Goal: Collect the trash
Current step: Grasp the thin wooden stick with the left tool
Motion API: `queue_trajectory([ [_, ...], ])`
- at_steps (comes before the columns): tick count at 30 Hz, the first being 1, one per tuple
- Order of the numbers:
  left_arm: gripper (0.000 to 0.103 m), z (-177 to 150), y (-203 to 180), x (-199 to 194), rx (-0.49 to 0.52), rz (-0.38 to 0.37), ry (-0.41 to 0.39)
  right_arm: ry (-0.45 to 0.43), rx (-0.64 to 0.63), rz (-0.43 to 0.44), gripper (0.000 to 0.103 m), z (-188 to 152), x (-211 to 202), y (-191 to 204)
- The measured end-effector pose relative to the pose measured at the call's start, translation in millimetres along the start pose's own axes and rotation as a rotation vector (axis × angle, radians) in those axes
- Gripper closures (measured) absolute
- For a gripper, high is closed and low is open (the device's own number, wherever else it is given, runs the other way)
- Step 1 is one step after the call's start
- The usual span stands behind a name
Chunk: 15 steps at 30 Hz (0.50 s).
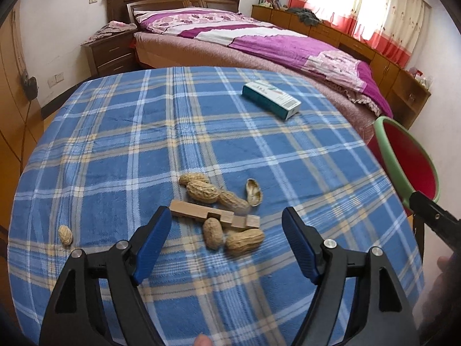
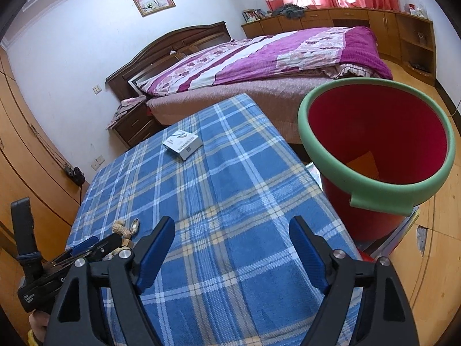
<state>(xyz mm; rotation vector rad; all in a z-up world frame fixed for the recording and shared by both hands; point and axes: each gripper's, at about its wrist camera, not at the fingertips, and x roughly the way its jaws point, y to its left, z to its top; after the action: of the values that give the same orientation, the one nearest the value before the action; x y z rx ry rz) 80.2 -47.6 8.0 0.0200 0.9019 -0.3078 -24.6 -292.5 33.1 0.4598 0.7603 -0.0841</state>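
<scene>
- Left hand-held gripper: released, blue pads wide apart, hovering over the peanut pile, grasping nothing.
- Right hand-held gripper: released as well, empty, above the blue plaid cloth of the desk.
- Peanuts: clustered in the near-middle of the desk, between the left fingers; one single peanut lying apart to the left; an opened half shell just right of the cluster, hollow side up.
- Wooden block: notched, lying flat among the peanuts, long axis running left to right, slightly tilted down toward the right, touching the peanuts.
- Small carton: white and teal, on the far right part of the desk, long axis diagonal from far-left to near-right; printing on it too small to read.
- Red bucket with green rim: just beside the right edge of the desk, upright, opening upward.
- Bed with purple cover behind the desk.
</scene>
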Motion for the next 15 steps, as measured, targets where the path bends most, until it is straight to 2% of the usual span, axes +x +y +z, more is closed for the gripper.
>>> queue_trajectory([
  [7,0.024,0,3,13,0.041,0.048,0.027,0.022,0.017,-0.003,0.020,-2,7,-6],
  [15,0.020,-1,3,25,0.060,0.026,0.070,0.038,0.019,0.001,0.019,-4,9,-5],
])
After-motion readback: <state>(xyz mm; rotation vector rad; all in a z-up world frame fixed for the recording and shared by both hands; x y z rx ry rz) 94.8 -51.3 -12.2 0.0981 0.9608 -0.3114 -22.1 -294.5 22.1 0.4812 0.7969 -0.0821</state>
